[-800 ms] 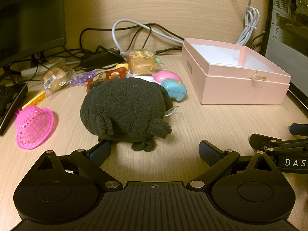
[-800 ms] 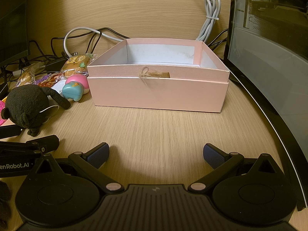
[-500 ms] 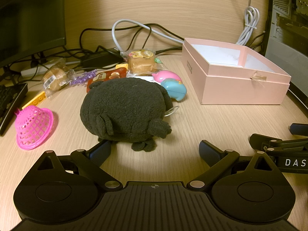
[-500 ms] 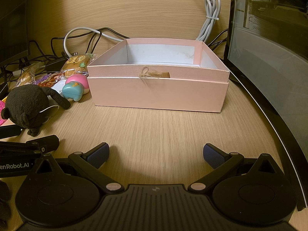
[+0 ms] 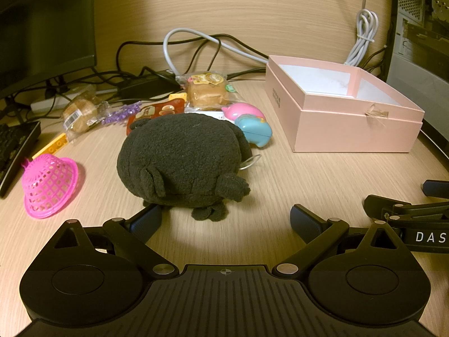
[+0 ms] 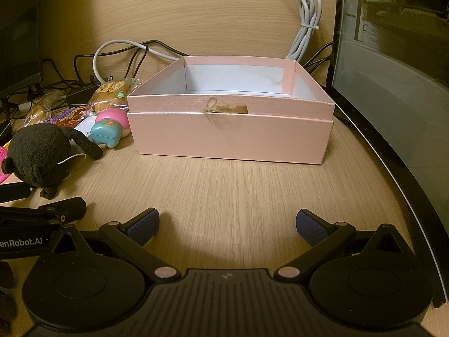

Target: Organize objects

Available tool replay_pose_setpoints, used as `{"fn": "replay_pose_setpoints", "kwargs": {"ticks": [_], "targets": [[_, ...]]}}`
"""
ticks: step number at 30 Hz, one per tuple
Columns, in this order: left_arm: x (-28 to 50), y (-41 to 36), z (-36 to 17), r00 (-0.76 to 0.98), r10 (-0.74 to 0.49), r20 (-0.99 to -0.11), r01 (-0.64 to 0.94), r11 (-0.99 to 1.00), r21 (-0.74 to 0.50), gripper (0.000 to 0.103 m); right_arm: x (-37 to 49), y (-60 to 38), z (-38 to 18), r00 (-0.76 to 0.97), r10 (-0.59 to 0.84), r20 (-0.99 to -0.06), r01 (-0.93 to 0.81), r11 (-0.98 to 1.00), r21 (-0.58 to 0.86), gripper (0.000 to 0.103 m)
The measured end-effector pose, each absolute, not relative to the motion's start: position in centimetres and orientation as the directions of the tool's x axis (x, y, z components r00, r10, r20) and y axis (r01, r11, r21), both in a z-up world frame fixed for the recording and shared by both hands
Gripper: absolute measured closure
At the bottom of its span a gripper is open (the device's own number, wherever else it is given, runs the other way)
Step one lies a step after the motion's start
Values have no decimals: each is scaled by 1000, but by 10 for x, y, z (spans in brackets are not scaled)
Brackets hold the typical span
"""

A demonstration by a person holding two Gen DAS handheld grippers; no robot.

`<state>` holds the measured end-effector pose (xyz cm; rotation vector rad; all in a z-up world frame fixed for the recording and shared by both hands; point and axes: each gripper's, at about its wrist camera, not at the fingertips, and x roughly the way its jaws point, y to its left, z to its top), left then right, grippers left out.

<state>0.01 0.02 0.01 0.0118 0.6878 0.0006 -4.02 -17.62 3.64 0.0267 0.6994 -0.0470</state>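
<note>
A black plush toy (image 5: 182, 163) lies on the wooden desk just ahead of my open left gripper (image 5: 224, 220); its left fingertip (image 5: 146, 220) sits at the plush's near edge. The plush also shows in the right wrist view (image 6: 42, 154). An open, empty pink box (image 6: 230, 137) stands ahead of my open, empty right gripper (image 6: 227, 224); it shows at the right in the left wrist view (image 5: 350, 129). Behind the plush lie a blue toy (image 5: 254, 132), a pink toy (image 5: 244, 111), wrapped buns (image 5: 207, 91) and a pink mesh basket (image 5: 49, 185).
Cables (image 5: 196, 45) and a power strip run along the back wall. A monitor (image 5: 45, 28) and keyboard (image 5: 14, 151) stand at the left. A computer case (image 6: 398, 70) stands at the right by the desk's curved edge. Bare desk lies between grippers and box.
</note>
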Motion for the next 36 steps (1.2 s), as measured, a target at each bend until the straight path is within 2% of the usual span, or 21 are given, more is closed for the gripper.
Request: {"fn": "replay_pose_setpoints", "kwargs": {"ticks": [27,33,36], "targets": [[0,0,0,773,9,-634,-4,1000,9,3,-40,-175,35,764,-32,-645,50,999,10,0],[-19,15,11,770,-41,-637,-28,995,-98,6,-43,-177,34,752,-10,-659,25,1000,13,0],[-48,35,34,821,10,-570,-96,988,-121,6,-37,-179,37,726,10,-687,2,1000,16,0]]}}
